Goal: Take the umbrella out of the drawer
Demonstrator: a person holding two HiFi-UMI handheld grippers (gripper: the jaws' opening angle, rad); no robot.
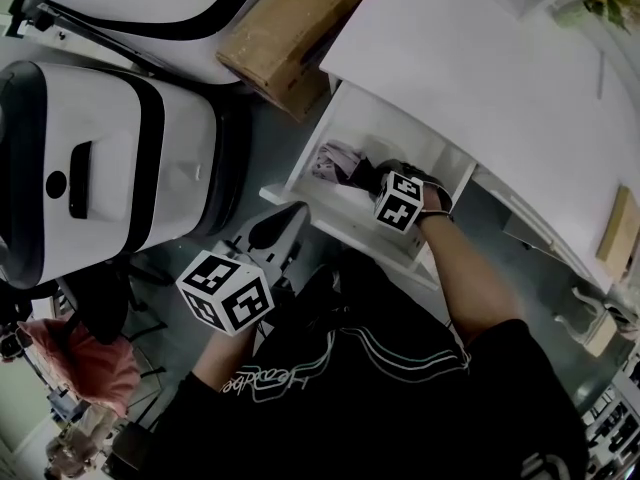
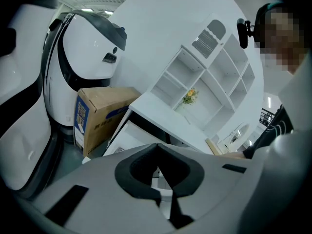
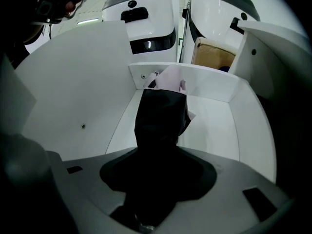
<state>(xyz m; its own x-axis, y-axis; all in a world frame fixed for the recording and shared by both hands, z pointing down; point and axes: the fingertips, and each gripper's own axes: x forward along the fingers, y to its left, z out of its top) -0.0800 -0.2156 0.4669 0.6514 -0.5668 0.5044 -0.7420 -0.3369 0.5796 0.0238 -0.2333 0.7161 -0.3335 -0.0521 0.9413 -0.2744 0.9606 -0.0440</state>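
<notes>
Left gripper (image 2: 157, 147) hangs outside the open white drawer (image 1: 330, 203), jaws together and empty; only its view shows blue print on the cardboard box (image 2: 100, 116), too small to read. Inside the drawer, right gripper (image 3: 156, 168) clamps the black folded umbrella (image 3: 161, 116), a pink cloth (image 3: 170, 79) just behind it

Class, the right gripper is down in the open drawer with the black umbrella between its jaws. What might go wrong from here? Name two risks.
1. The umbrella sits between the right gripper's jaws, but it is dark on dark and a firm hold is not evident, so it may slip when lifted.
2. A pale cloth lies against the umbrella's far end in the drawer and might get dragged out too.
</notes>
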